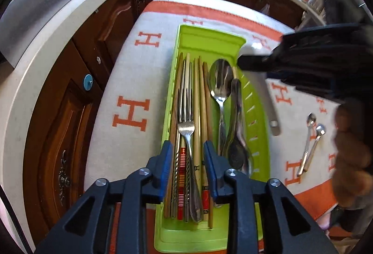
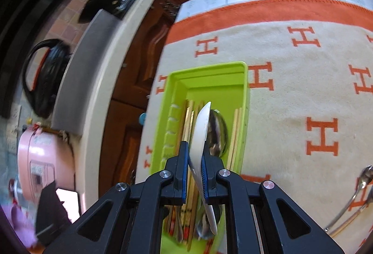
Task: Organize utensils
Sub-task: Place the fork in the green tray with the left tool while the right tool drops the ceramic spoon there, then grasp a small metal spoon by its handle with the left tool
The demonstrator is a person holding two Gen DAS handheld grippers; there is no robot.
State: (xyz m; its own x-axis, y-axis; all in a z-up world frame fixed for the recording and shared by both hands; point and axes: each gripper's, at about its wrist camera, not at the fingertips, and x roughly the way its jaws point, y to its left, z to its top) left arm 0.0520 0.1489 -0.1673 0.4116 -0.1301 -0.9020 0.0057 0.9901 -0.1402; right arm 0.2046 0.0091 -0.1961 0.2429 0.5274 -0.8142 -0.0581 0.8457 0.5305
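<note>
A lime-green utensil tray (image 1: 205, 41) lies on a cream cloth with orange H marks (image 1: 130, 114). It holds chopsticks (image 1: 197, 105), a fork (image 1: 185, 114) and metal spoons (image 1: 220, 81). My left gripper (image 1: 188, 165) is open and empty, low over the tray's near end. My right gripper (image 2: 194, 172) is shut on a white ceramic spoon (image 2: 200, 130) and holds it over the tray (image 2: 172, 81). In the left wrist view the white spoon (image 1: 263, 88) hangs above the tray's right rim, under the black right gripper (image 1: 254, 62).
Two small metal spoons (image 1: 311, 140) lie on the cloth right of the tray; they also show in the right wrist view (image 2: 354, 193). Dark wooden cabinets (image 1: 77, 81) and a pale countertop (image 1: 35, 72) run along the left. A pink appliance (image 2: 44, 160) stands on the floor.
</note>
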